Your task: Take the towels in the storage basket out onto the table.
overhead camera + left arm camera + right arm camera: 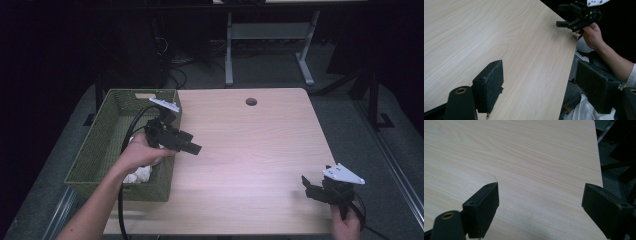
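My left gripper (191, 142) hangs over the right rim of a green woven basket (102, 140) and points right across the table. In the left gripper view, the left gripper (540, 72) has its jaws wide apart with only bare wood between them. A crumpled white cloth (137, 175) lies inside the basket, under my left hand. My right gripper (307, 187) is held near the table's front right corner, pointing left. Its jaws stand apart and empty in the right gripper view (541, 191). The right gripper (560, 15) also appears far off in the left gripper view, in a hand.
The light wooden table (250, 145) has a round cable hole (251, 101) near its far edge. Beyond it stand the grey legs of another desk (229, 50) and loose cables on a dark floor. The table's right edge (599, 167) lies close to the right gripper.
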Available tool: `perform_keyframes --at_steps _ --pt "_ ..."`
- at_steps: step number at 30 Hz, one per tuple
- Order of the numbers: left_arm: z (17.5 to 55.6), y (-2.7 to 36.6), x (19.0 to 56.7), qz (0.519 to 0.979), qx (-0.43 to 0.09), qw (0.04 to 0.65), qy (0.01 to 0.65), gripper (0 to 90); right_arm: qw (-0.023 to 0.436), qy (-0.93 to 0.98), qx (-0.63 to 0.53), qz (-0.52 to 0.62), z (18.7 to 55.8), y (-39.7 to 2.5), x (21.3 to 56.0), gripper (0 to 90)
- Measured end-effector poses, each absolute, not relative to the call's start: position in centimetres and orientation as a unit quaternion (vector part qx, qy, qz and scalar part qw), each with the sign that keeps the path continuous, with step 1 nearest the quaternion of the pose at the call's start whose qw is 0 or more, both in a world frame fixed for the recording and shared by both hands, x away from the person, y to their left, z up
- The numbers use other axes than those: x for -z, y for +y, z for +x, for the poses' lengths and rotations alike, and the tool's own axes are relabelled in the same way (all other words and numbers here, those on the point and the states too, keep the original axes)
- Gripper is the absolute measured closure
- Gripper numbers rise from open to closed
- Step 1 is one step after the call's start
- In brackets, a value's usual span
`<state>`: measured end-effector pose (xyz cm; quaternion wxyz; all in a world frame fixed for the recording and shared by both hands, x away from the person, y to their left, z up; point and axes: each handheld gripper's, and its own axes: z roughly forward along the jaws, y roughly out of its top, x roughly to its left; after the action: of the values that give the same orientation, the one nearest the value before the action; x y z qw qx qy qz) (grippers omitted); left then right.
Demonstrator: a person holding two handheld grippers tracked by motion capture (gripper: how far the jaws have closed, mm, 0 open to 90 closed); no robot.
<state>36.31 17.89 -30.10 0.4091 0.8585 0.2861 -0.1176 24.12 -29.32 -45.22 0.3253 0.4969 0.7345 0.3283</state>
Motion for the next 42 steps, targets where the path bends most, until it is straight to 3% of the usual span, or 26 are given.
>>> perform_keyframes --at_steps 24,42 --pt "37.2 27.1 30.8 0.817 0.106 0.431 0.368 24.4 0.328 0.737 -0.326 0.493 24.2 -29.1 45.1 13.9" --pt "37.6 32.2 32.8 0.796 0.086 0.410 0.436 26.3 0.327 0.738 -0.327 0.492 24.2 -29.0 45.1 13.9"
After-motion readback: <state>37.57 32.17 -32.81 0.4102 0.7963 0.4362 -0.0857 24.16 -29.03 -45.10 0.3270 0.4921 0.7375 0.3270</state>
